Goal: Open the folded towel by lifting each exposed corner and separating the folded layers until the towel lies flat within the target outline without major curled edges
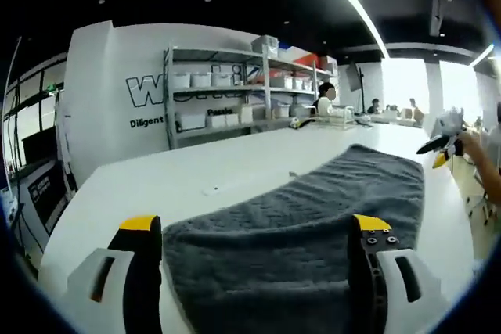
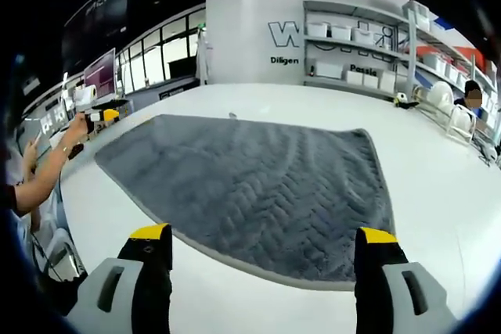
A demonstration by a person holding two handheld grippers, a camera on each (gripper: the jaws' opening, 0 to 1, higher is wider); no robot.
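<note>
Left gripper view shows the grey towel [image 1: 313,224] spread on the white bench [image 1: 196,170], its herringbone weave running from between the jaws towards the far edge. The near end of the towel lies between the two yellow-tipped jaws of the left hand-held gripper [image 1: 262,228], which stand wide apart and grip nothing. At the far right a person's hand [image 1: 470,146] holds the other hand-held gripper near the bench edge. Behind the bench stand metal shelves [image 1: 250,87] with white bins.

In the right gripper view the towel [image 2: 250,185] lies flat on the bench [image 2: 438,193], its near edge just beyond the right hand-held gripper [image 2: 262,240], whose jaws are also spread wide and empty. At the left a person's arm [image 2: 47,166] reaches towards the towel's far corner.
</note>
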